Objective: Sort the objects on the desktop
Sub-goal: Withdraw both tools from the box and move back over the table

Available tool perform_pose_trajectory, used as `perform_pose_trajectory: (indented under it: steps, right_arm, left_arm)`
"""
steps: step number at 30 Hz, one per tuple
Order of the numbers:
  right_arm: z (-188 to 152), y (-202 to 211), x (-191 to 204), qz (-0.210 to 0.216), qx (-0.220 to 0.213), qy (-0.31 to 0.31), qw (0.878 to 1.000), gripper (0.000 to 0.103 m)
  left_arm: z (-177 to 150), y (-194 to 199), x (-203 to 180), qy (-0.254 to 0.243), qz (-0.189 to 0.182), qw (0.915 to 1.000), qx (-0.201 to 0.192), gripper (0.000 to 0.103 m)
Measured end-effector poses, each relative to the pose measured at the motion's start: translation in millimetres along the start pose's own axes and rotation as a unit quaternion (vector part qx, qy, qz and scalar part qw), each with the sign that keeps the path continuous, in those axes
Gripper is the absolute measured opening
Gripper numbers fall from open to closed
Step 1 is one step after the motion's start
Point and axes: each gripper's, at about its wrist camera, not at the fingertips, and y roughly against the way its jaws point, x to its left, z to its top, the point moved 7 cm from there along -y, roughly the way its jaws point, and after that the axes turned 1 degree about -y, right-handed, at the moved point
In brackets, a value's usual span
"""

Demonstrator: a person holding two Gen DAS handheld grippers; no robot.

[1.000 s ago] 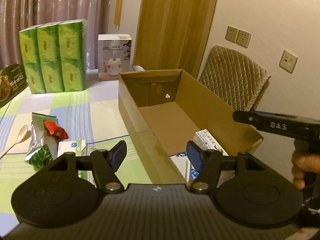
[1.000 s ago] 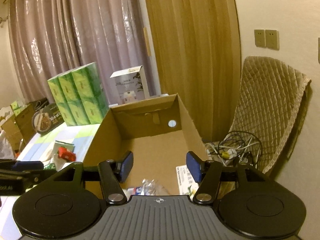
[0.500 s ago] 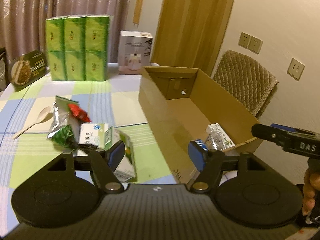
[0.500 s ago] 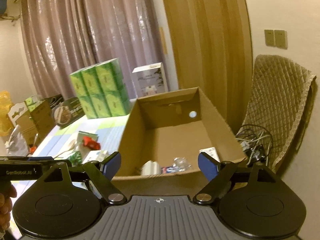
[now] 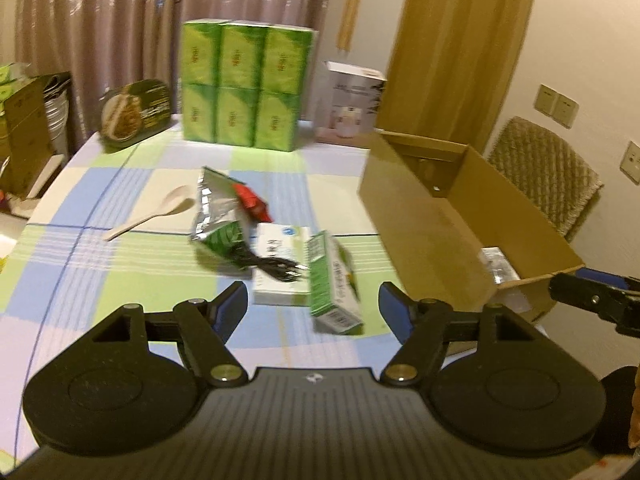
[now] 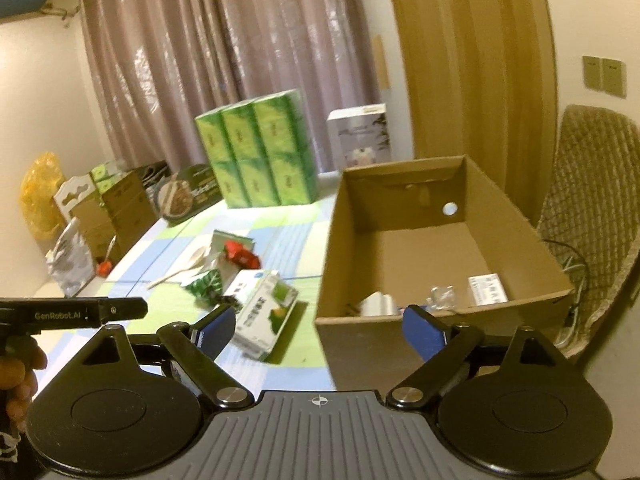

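Note:
My left gripper (image 5: 313, 307) is open and empty above the checked tablecloth. Just beyond its fingertips lies a green-and-white carton (image 5: 335, 284) beside a white box (image 5: 276, 276) with a black cable (image 5: 276, 267) across it. Further back are a foil snack bag (image 5: 218, 216), a red packet (image 5: 251, 200) and a pale spoon (image 5: 160, 212). My right gripper (image 6: 320, 326) hangs before the near wall of the open cardboard box (image 6: 360, 344); its jaws are opening with nothing between them. Inside the box lie a white labelled packet (image 6: 486, 288), clear plastic (image 6: 440, 293) and a white item (image 6: 376, 302).
Stacked green tissue packs (image 5: 244, 84), a white appliance box (image 5: 352, 104) and a round food pack (image 5: 136, 112) stand at the table's back. A quilted chair (image 6: 592, 200) and cables (image 6: 572, 264) are right of the box. Cartons (image 6: 116, 208) line the left edge.
Both views have drawn back from the cardboard box and swung left. The loose items on the cloth now lie in front of my left gripper. My right jaws have spread wider.

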Motion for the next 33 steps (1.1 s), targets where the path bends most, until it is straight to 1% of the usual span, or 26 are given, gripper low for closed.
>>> perform_pose_trajectory:
  steps: [6,13,24,33]
  right_arm:
    - [-1.0,-11.1,18.8,0.018,0.013,0.014,1.0,0.092]
    - [-2.6,-25.3,36.2,0.035,0.03,0.014,0.999,0.093]
    - [-15.2,-47.5,50.3,0.039,0.06,0.027,0.997,0.094]
    - [-24.1,-74.3,64.7,0.043,0.078,0.042,0.995,0.094]
  left_arm:
    - [-4.2,6.4,19.3,0.014,0.013,0.9998,0.0,0.069]
    - [-4.2,8.5,30.3,0.025,0.016,0.9996,-0.003,0.071]
    - [-9.1,4.1,41.4,0.034,0.017,0.9993,0.005,0.073]
    - [-6.8,-6.9,61.8,0.028,0.029,0.9991,0.011,0.073]
